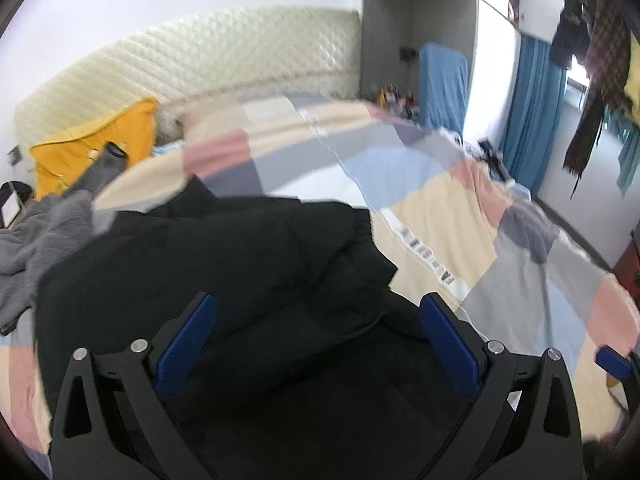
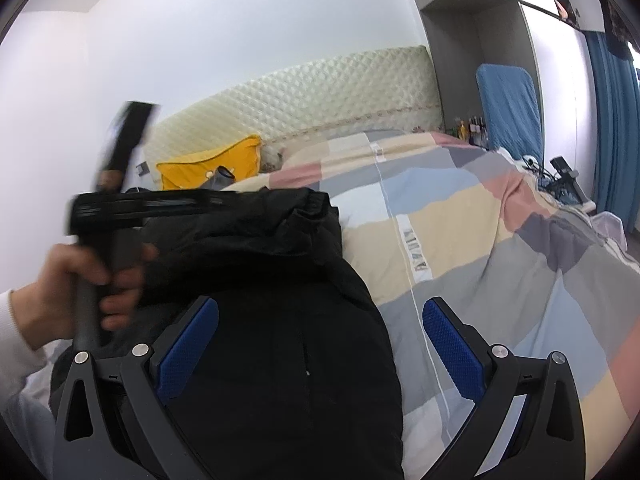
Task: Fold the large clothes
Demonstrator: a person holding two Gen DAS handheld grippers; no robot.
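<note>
On the bed (image 2: 460,216), spread over a patchwork duvet of cream, pink, grey and pale blue blocks, sits a big black puffy jacket (image 1: 224,264), bunched up and partly folded toward the near left side. Left gripper (image 1: 318,344) hangs right over it with its blue pads spread wide, nothing pinched between them, just dark fabric underneath. Right gripper (image 2: 320,348) is the same deal: jaws wide apart, not clamping anything, with the jacket's right edge lying under its left finger and bare duvet under the right one. From the right wrist view you can see the person's left hand (image 2: 80,292) wrapped around the other tool's handle, pretty blurry, off to the left above the jacket. Further back there's a yellow pillow (image 2: 216,166) against the quilted cream headboard (image 2: 320,96), a heap of grey cloth (image 1: 36,240) on the left, and blue curtains (image 1: 532,112) on the far right.
</note>
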